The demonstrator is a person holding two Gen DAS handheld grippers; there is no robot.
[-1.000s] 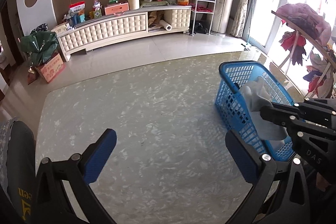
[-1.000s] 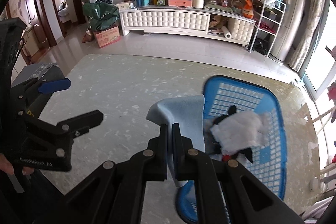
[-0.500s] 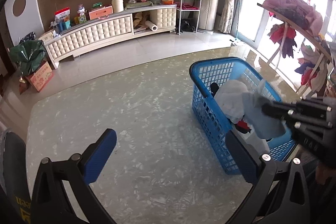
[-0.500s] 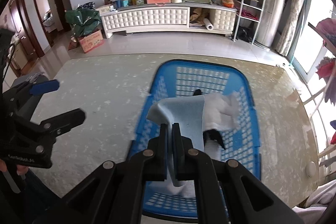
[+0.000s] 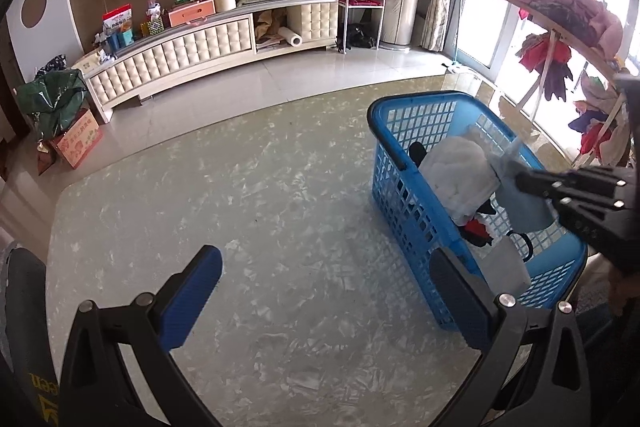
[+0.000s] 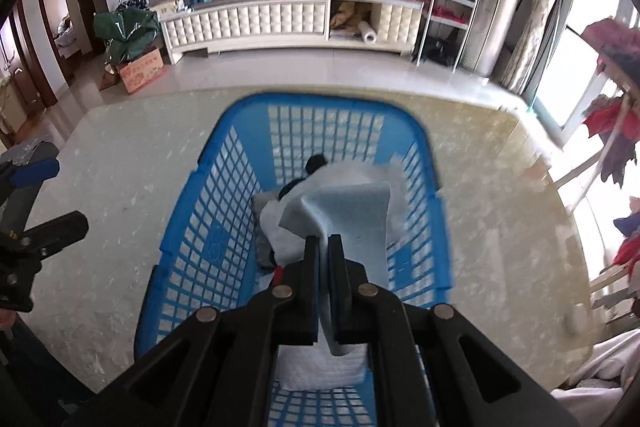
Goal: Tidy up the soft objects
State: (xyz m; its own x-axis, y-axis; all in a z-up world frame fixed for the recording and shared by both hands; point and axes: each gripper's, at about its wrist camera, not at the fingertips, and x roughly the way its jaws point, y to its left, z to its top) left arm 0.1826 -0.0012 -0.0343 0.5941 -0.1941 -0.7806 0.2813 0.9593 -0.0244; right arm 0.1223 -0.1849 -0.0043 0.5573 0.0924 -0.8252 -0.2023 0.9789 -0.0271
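Marbled surface [image 5: 256, 211] holds a blue basket [image 6: 192, 227]. Right gripper [image 6: 324, 251] fingers pinch a light blue cloth [image 6: 352, 211] above the basket. Left gripper [image 5: 324, 291] fingers are spread wide, holding nothing.

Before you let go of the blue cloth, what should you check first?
1. Right gripper shut on the light blue cloth: ok.
2. Cloth is over the blue basket, inside its rim: ok.
3. Basket stands upright on the table: ok.
4. Space left on top of the white cloth: ok.
5. Left gripper open, clear of the basket: ok.
6. How far the cloth would drop: cannot tell.
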